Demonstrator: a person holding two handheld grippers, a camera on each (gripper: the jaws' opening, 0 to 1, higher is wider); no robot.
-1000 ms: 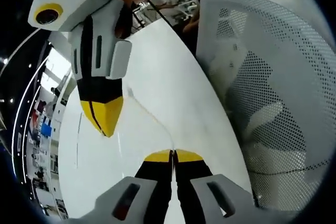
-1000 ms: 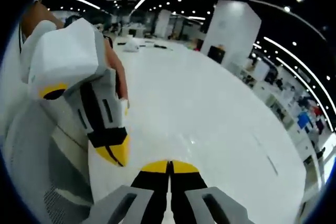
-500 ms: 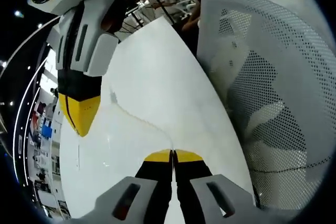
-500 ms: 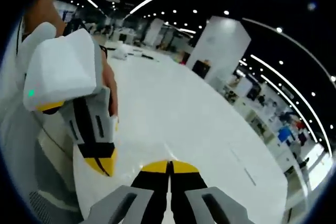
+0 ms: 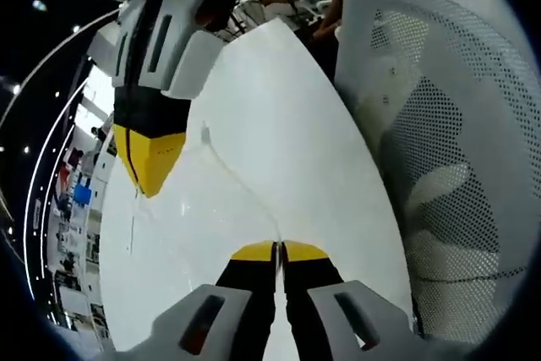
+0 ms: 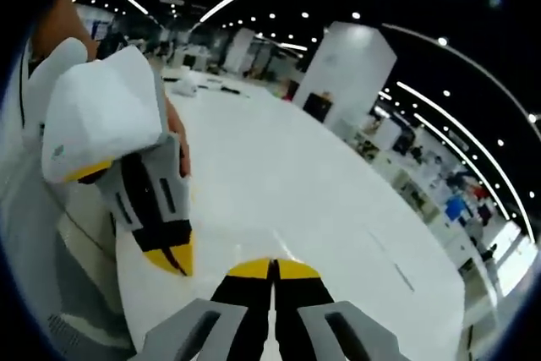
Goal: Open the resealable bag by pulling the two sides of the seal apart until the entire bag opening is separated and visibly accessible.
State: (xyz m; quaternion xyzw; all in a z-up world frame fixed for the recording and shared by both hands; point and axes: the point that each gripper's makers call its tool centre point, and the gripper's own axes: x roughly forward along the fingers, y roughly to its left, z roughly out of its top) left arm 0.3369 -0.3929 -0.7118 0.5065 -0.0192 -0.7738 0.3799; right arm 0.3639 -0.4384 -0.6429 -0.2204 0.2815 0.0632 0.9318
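Both tongs, left tongs point(image 5: 279, 251) and right tongs point(image 6: 272, 269), pinch opposite sides of the clear thin plastic resealable bag point(image 5: 221, 161), stretched between them above the white counter point(image 6: 321, 183).

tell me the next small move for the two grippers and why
Probably draw them further apart. The left gripper and right gripper each look shut on a side of the clear bag, whose thin edge stretches between them over the white table; its opening isn't clearly separated.

Open-plan office, ceiling light strips point(image 6: 215, 8), mesh chair point(image 5: 439, 141)
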